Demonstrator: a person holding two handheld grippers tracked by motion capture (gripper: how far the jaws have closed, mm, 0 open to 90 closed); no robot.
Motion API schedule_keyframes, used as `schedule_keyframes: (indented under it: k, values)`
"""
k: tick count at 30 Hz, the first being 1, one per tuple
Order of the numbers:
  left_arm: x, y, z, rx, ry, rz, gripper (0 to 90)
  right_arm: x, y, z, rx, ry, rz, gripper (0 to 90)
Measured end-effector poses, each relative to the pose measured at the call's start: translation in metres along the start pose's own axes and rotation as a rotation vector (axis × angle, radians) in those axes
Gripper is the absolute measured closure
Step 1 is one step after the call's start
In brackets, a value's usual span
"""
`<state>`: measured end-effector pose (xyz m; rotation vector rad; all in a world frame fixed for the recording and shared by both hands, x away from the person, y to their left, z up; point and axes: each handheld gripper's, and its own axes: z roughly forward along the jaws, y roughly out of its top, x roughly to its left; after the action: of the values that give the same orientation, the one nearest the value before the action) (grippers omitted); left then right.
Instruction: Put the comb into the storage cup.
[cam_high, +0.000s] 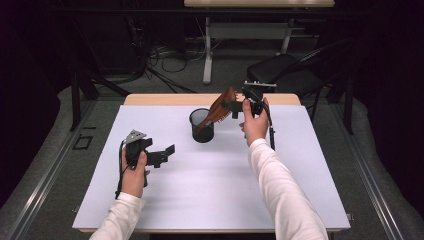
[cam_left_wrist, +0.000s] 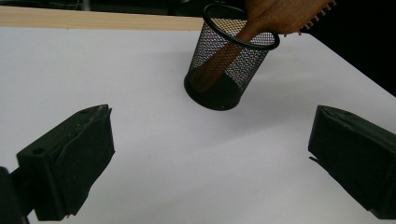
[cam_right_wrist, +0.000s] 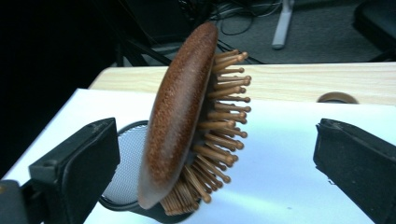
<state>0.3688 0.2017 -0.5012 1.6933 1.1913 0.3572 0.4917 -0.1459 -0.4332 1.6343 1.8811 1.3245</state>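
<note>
Right gripper (cam_high: 239, 106) has its jaws spread wide around the brush (cam_right_wrist: 187, 121), pads off it, so I count it released. Its handle sits in the cup (cam_high: 202, 125) and the head leans on the rim toward me. I should back straight out without brushing the bristles, or the cup may tip. Left gripper (cam_high: 161, 155) waits open above the table (cam_high: 210, 190).

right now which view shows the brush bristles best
The right gripper view: the brush is close, side-on, each bristle distinct. The left gripper view shows its handle in the mesh cup and few bristle tips; the high view shows it small.
</note>
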Motion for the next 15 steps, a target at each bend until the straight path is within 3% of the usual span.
schedule_keyframes:
  k: [4,7,15]
  values:
    - [0.0,0.0,-0.001,-0.002,0.0,-0.002,0.4,0.002,0.0,-0.003,0.007,-0.034,-0.041,0.0]
    - [0.001,0.0,-0.001,-0.005,-0.002,-0.005,0.4,0.003,0.0,-0.006,0.012,-0.09,-0.076,0.0]
    - [-0.001,0.001,-0.001,-0.003,-0.005,0.003,0.4,0.006,0.0,-0.018,0.035,-0.09,-0.122,0.0]
